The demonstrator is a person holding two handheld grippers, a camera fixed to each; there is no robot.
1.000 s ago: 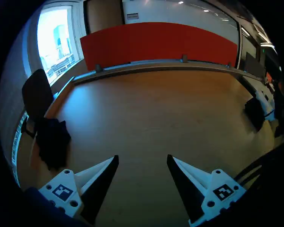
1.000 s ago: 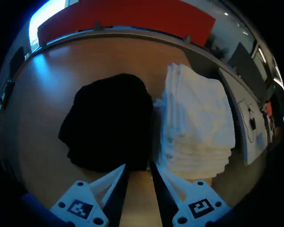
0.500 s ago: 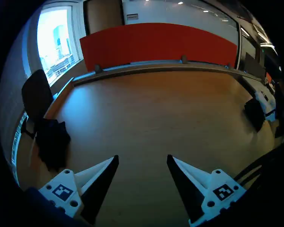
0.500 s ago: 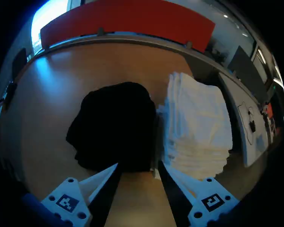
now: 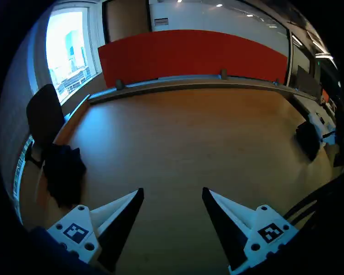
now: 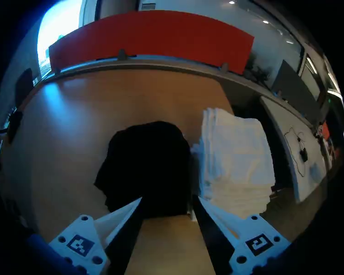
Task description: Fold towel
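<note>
While right gripper [image 6: 167,200] gapes, black cloth [image 6: 147,162] indistinct

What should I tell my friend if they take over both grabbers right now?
Left gripper: open, empty, above the bare wooden table.
Right gripper: open, empty, fingertips at the near edge of the black cloth pile.
White towel stack: neatly folded, close beside the black pile on its right.
Done: the white stack looks finished.
Left: the black pile looks lumpy, so it probably needs picking up, spreading and folding.
A dark bundle lies by the chair; I cannot tell what it is.
</note>
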